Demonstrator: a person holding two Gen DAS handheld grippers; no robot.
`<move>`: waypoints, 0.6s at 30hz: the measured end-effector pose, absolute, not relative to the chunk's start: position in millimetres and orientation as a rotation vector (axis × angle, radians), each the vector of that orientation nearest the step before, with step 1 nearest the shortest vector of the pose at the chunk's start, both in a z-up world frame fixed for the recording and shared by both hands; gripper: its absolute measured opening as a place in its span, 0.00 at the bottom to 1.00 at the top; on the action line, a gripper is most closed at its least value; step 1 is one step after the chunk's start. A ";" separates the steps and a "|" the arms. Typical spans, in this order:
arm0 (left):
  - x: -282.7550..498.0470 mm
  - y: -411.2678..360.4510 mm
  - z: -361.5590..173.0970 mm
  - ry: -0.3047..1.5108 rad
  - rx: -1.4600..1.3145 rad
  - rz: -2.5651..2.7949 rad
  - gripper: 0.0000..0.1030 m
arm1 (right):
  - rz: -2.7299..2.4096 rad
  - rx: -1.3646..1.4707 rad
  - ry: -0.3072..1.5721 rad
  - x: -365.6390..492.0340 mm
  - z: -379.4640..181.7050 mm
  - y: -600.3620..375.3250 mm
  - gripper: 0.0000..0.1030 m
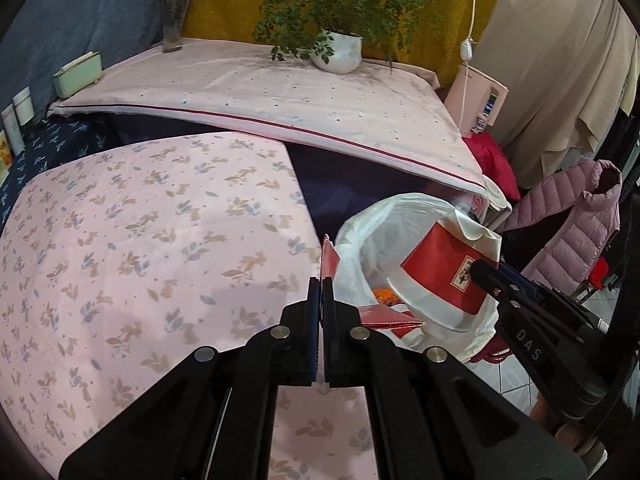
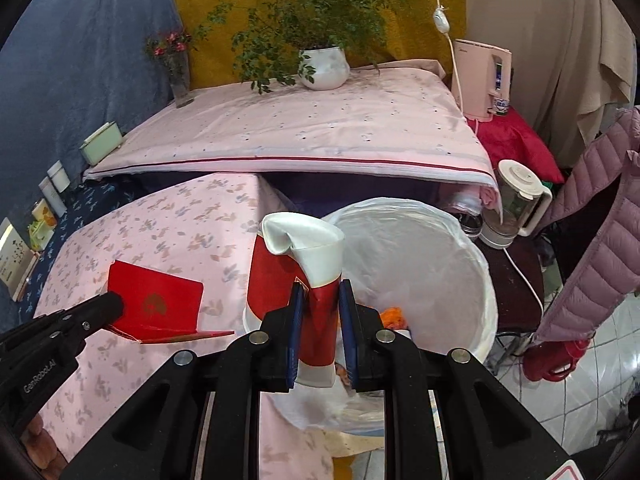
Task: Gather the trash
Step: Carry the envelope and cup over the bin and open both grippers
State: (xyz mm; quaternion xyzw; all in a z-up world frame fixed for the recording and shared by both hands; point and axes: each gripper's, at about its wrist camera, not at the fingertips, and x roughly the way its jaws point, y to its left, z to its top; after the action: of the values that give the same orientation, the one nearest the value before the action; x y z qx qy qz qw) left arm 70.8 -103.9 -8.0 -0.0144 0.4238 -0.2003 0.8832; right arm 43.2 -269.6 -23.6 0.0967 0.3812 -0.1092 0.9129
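The low table (image 2: 132,248), covered with a pink cloth printed with small rabbits and leaves, fills the left part of both views. Just beside its right edge stands the round trash bin lined with a white plastic bag (image 2: 472,264); something orange lies at the bottom, but it is too small to say what it is.

The crushed red and white paper cup (image 2: 296,264) is the bigger piece of trash. The right hand-held gripper (image 2: 319,320) is closed on its lower side wall, and the cup hangs over the near rim of the bin, with its dented mouth turned up and away. From the left wrist camera, the same cup (image 1: 448,268) appears tilted above the opening of the bag.

The smaller piece is a folded red paper envelope with a gold mark (image 2: 160,300). The left hand-held gripper (image 1: 321,292) is pressed shut on its edge, and holds it above the table, close to the left rim of the bin.

In my judgement, the step in hand is dropping: both pieces are already picked up and carried near the bin. The next move asks to bring the cup fully over the opening and part the jaws, then to move the envelope to the right over the bag and release it too. The light envelope may flutter onto the rim.
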 end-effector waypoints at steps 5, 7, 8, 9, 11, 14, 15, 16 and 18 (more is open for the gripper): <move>66.6 -143.4 -5.6 0.883 -0.001 -0.470 0.01 | -0.266 0.227 0.798 37.1 -33.8 -299.9 0.17; 66.8 -157.7 -6.4 0.886 0.010 -0.486 0.01 | -0.277 0.236 0.802 35.3 -36.8 -309.4 0.17; 67.4 -163.5 -7.4 0.890 0.012 -0.492 0.01 | -0.281 0.241 0.804 34.9 -37.8 -313.5 0.17; 67.0 -169.5 -8.6 0.894 0.013 -0.501 0.01 | -0.284 0.246 0.805 34.8 -38.6 -317.3 0.17; 67.9 -180.4 -11.9 0.901 0.021 -0.510 0.01 | -0.292 0.252 0.806 33.3 -40.2 -324.3 0.17; 70.6 -191.6 -17.5 0.919 0.025 -0.520 0.03 | -0.299 0.261 0.809 33.5 -42.0 -332.0 0.16; 71.5 -194.0 -19.7 0.927 0.025 -0.520 0.03 | -0.302 0.262 0.809 33.6 -42.7 -334.2 0.16; 72.1 -195.3 -21.7 0.933 0.022 -0.515 0.03 | -0.303 0.264 0.811 34.4 -43.3 -336.1 0.16; 74.3 -196.5 -25.3 0.945 0.023 -0.498 0.12 | -0.306 0.265 0.813 35.9 -44.7 -339.2 0.15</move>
State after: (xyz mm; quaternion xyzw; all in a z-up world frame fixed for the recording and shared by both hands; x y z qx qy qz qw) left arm 74.3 -196.5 -25.3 0.0111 0.4503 -0.2373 0.8607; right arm 35.9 -339.2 -44.7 0.1282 0.3925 -0.1478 0.8987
